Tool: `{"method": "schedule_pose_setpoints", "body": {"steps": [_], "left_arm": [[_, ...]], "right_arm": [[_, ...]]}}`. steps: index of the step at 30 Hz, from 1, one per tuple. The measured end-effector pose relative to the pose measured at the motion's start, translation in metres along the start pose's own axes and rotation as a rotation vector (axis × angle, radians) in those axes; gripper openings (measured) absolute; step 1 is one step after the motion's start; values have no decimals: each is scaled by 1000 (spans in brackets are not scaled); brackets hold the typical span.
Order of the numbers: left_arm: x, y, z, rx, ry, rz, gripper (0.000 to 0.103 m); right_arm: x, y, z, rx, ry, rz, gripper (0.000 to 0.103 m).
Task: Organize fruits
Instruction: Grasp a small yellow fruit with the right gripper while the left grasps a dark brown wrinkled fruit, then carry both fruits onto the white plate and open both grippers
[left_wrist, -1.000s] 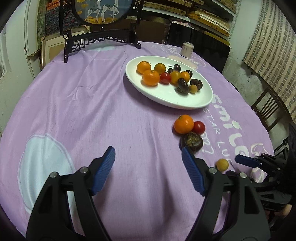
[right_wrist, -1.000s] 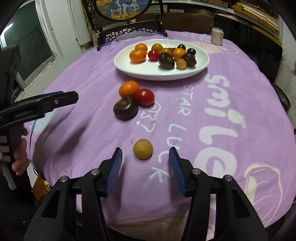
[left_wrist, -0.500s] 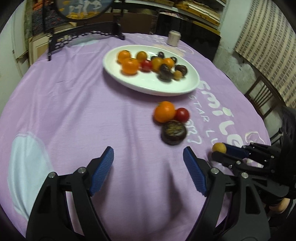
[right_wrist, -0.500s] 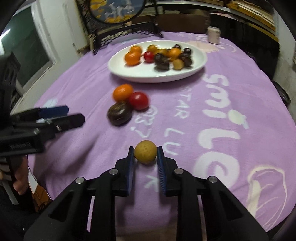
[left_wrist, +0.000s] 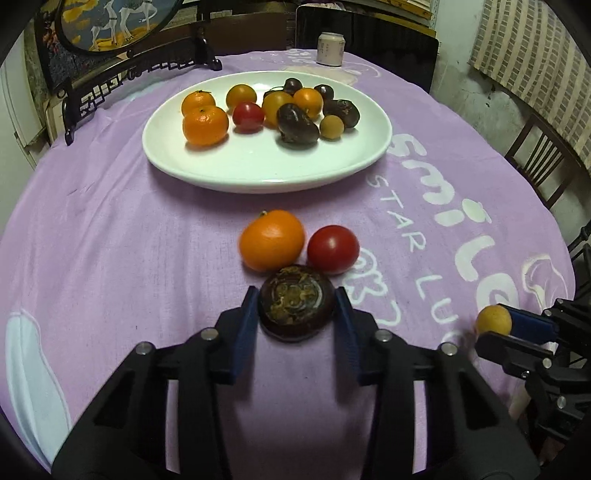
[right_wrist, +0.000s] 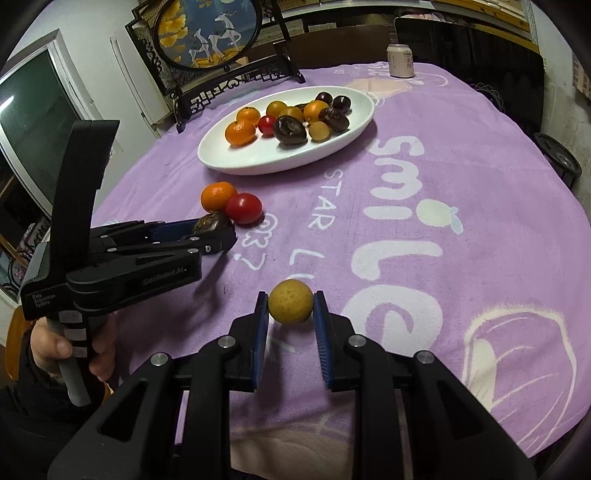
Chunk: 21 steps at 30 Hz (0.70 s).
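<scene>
Purple cloth with white lettering (left_wrist: 436, 206) covers the round counter, where a white oval ceramic plate (left_wrist: 258, 170) holds mixed fruit. Left gripper (left_wrist: 295, 314) has its jaws clenched on a dark brown round passion fruit (left_wrist: 295, 301), touching a loose orange tangerine (left_wrist: 272, 240) and red tomato (left_wrist: 333, 249). Right gripper (right_wrist: 290, 314) grasps a small yellow round fruit (right_wrist: 290, 302) above the cloth.

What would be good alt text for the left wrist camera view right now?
The left gripper has its blue jaws closed on a dark brown passion fruit on a purple tablecloth, with a tangerine and a red tomato just beyond. Farther back, a white oval plate holds mixed fruit; at right, the right gripper holds a small yellow fruit.
</scene>
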<state>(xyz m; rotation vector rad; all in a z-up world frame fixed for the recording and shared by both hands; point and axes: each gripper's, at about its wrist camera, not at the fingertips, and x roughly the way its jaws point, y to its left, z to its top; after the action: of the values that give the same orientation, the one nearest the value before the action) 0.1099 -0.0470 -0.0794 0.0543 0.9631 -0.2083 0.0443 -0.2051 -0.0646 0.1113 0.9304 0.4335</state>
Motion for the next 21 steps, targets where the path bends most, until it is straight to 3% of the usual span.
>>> {"method": "schedule_pose_setpoints", "body": {"steps": [3,13,21], "left_arm": [[-6,2,-3,-21,4,-45,41],[-46,7,-16,-24,-51,-85,41],[-56,22,-16,-42,-72,-106,42]], "right_arm": [[-1,-1,1,2,-3,2,25],[3,8,2,-16,10,-3,25],[9,23,13,-46,16,-2,25]]}}
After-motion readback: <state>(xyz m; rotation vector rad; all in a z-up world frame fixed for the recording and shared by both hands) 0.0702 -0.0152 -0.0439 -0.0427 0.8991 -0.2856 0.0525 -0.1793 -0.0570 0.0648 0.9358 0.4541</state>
